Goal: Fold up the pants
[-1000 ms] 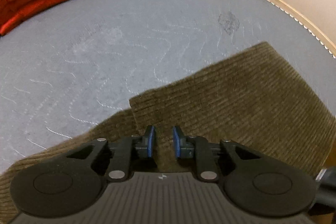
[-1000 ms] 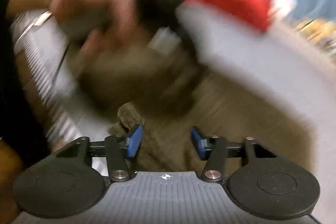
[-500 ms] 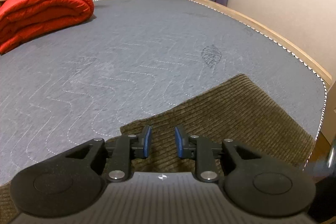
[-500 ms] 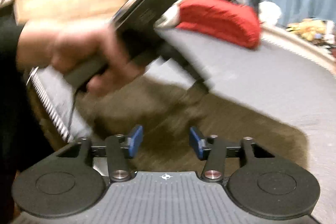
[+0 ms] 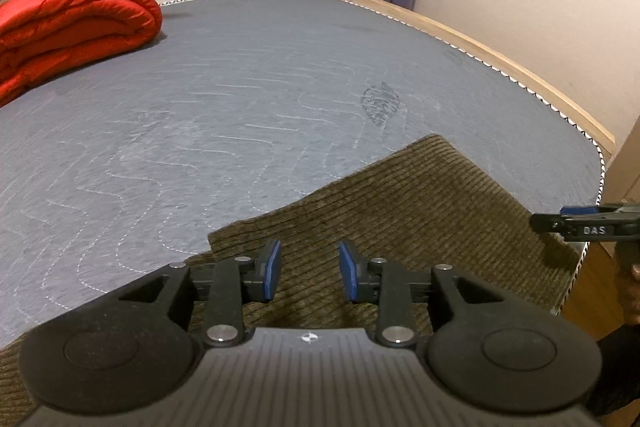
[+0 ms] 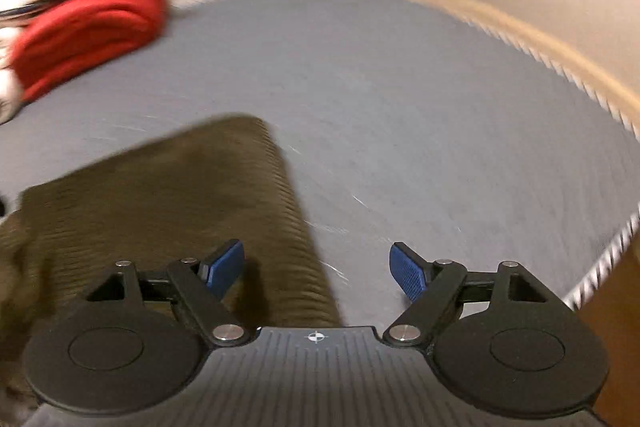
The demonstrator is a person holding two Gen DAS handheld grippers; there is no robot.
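The olive-brown ribbed corduroy pants [image 5: 420, 211] lie flat on the grey quilted bed [image 5: 260, 99], at its near edge. The left gripper [image 5: 307, 270] hovers over the cloth with its blue pads parted and nothing between them. The right gripper [image 6: 317, 269] is spread wider, also empty, straddling the pants' right-hand edge [image 6: 296, 211]: one pad over cloth, the other over bare bed. In the left view the fabric's long axis runs away to the right, so the right gripper looks better placed to catch that edge for a fold
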